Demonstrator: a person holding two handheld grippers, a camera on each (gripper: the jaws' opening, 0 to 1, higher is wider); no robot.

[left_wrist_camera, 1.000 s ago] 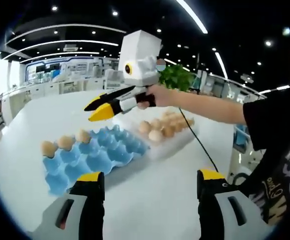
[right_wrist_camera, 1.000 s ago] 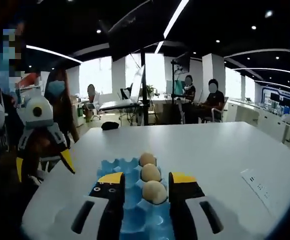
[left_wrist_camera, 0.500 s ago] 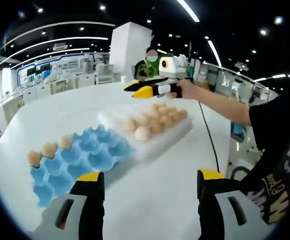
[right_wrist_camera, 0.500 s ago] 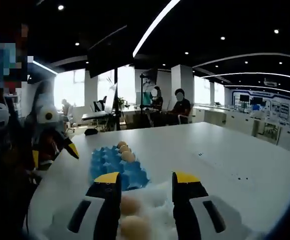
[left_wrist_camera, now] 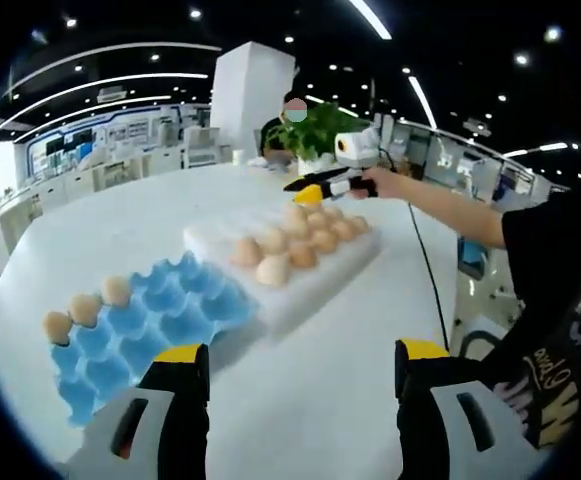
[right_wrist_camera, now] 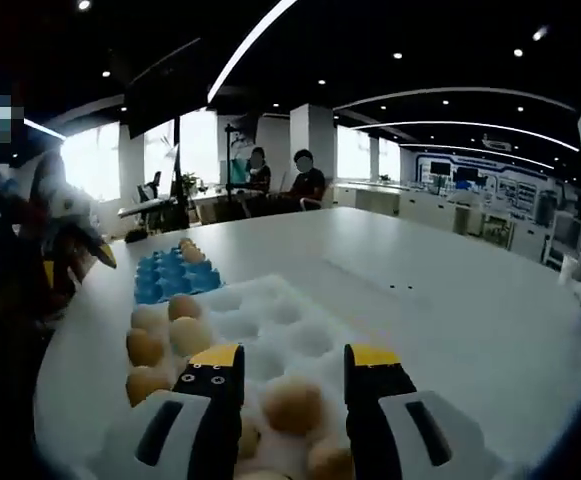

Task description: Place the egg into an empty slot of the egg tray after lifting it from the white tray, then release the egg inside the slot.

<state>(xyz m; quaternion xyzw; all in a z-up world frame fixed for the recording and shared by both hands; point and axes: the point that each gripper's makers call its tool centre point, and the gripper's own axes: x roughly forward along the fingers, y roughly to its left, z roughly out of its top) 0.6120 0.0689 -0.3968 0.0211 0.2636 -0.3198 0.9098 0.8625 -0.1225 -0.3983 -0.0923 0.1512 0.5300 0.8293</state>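
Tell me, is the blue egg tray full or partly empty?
Partly empty: the blue egg tray holds three eggs along one edge, other slots bare.

On the table, the egg tray lies just beside the white tray of eggs.

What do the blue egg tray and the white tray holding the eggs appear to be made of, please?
The blue egg tray looks like moulded pulp or thin plastic, which I cannot settle; its matte, evenly coloured cups and peaks show no glare. The white tray looks like foam or frosted plastic: thick, soft-edged walls and a dull, slightly translucent white. The eggs have ordinary matte tan shells.
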